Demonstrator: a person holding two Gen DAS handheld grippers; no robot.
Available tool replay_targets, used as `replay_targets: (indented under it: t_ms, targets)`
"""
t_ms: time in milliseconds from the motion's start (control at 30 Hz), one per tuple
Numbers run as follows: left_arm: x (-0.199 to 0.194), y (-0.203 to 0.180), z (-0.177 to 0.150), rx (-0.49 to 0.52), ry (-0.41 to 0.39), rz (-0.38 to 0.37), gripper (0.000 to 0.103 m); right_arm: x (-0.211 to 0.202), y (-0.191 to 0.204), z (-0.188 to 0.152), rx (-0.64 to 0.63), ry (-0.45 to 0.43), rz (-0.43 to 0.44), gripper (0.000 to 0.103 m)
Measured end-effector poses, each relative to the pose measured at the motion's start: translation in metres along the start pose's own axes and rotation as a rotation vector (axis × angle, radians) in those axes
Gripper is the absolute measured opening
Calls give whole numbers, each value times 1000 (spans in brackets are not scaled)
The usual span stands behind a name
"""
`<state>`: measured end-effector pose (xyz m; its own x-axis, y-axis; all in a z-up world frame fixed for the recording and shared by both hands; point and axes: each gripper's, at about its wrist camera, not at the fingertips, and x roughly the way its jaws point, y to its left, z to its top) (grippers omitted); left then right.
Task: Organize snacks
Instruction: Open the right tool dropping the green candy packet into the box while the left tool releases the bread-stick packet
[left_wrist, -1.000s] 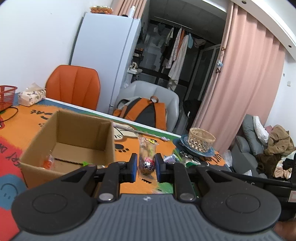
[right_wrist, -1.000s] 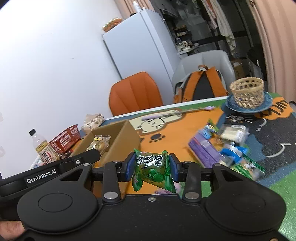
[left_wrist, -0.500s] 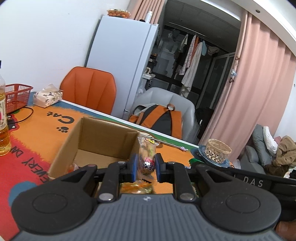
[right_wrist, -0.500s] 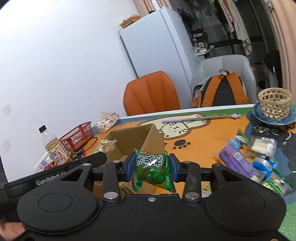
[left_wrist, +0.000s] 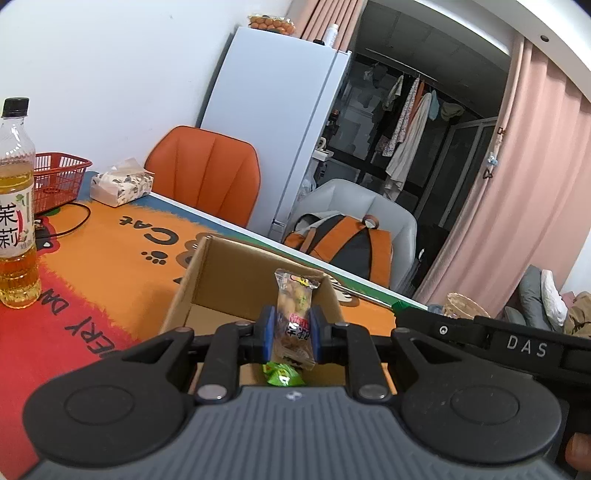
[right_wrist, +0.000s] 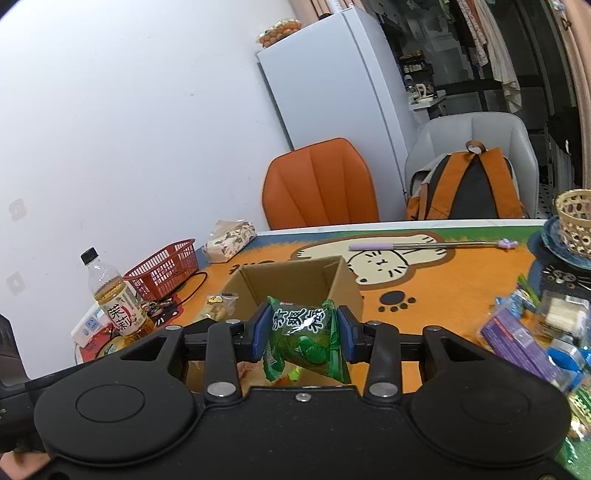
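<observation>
My left tongs (left_wrist: 292, 334) are clamped on a clear snack packet (left_wrist: 294, 319) with a red label, held upright between the blue pads, its sealed top edge pointing up. My right tongs (right_wrist: 302, 330) are clamped on a green snack bag (right_wrist: 304, 338), which hangs between the pads with its printed face toward the camera. Both tongs are positioned above the open cardboard box (right_wrist: 295, 282) that stands on the desk (right_wrist: 443, 291). In the left wrist view, a small green packet (left_wrist: 282, 373) lies on the box floor just below the held clear packet. In the right wrist view, the left tongs and their clear packet (right_wrist: 218, 308) appear at the left side of the box. To the right of the box, well apart from it, loose snacks lie on the desk, including a purple packet (right_wrist: 517, 339). To the left of the box stand a tea bottle (right_wrist: 116, 299) and a red basket (right_wrist: 164, 267), with a tissue pack (right_wrist: 231, 240) behind them.
</observation>
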<state>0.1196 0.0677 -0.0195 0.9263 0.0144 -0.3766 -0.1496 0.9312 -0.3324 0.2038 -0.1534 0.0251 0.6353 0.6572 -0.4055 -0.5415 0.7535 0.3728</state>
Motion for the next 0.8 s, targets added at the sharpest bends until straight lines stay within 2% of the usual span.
replay_targets:
  t_ms: [200, 300, 400, 567, 667, 800]
  targets:
    - [10, 11, 9, -28, -2, 23, 20, 13, 8, 5, -10, 12, 13, 39]
    - [13, 14, 10, -29, -2, 72, 25, 19, 12, 7, -15, 17, 17, 39]
    - [14, 24, 9, -68, 11, 68, 26, 25, 16, 7, -21, 26, 16, 39]
    - [7, 31, 8, -78, 7, 90, 31, 34, 20, 6, -22, 42, 19, 39]
    - [4, 34, 8, -84, 7, 87, 35, 36, 21, 6, -14, 42, 21, 46]
    - [2, 34, 7, -89, 13, 86, 43, 31, 20, 7, -9, 30, 15, 47]
